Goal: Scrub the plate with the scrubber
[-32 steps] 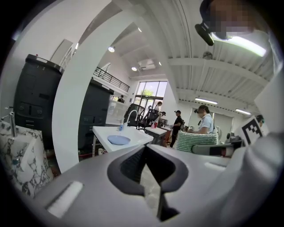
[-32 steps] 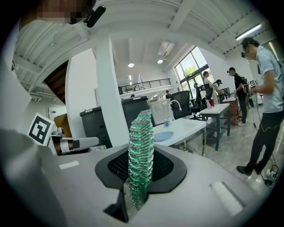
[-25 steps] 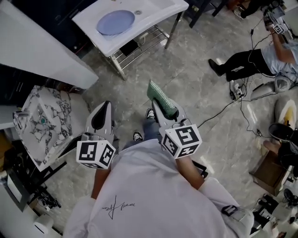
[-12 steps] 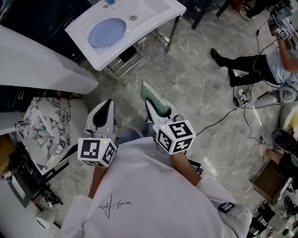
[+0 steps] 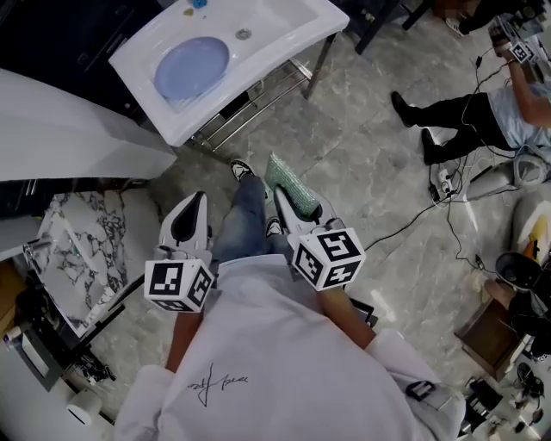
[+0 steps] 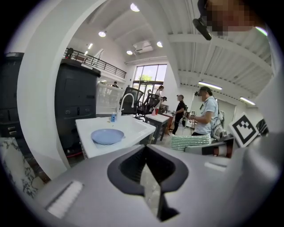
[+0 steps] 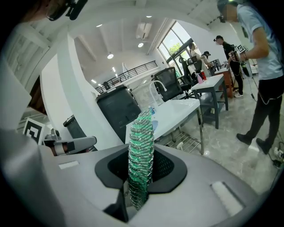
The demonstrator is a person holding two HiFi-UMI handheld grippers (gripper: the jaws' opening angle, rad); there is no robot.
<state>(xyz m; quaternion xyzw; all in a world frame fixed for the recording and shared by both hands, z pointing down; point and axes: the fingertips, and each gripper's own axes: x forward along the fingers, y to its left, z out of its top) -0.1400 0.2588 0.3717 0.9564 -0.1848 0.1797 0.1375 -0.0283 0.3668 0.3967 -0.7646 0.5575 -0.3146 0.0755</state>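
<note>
Two handheld grippers point forward over a grey stone floor [image 5: 362,146], well short of the sink. The left gripper [image 6: 146,164] has its jaws pressed together with nothing between them. The right gripper [image 5: 293,214] is clamped on a green mesh scrubber [image 7: 141,150], which stands up from between the jaws as a narrow upright slab and sticks out well past their tips. In the head view the scrubber leans forward and to the left, toward the sink, but is well apart from it.

The blue plate [image 5: 191,67] lies flat in the basin of a white sink [image 5: 284,26] on metal legs, near the top of the head view. Neither gripper touches it. A drain hole shows in the basin just beside the plate, and a small blue bottle [image 6: 113,117] stands on the back rim near a curved faucet [image 6: 125,99]. A wire shelf [image 5: 258,95] sits under the sink.

Each gripper carries a marker cube [image 5: 178,285] at its rear, close to the person's white shirt [image 5: 275,362]. A leg in jeans [image 5: 244,207] steps out between the two grippers, its shoe [image 5: 240,169] near the sink's legs. A marble-patterned surface [image 5: 82,250] lies to the left. At the upper right another person in dark trousers [image 5: 465,116] stands by cables [image 5: 422,207] running across the floor
</note>
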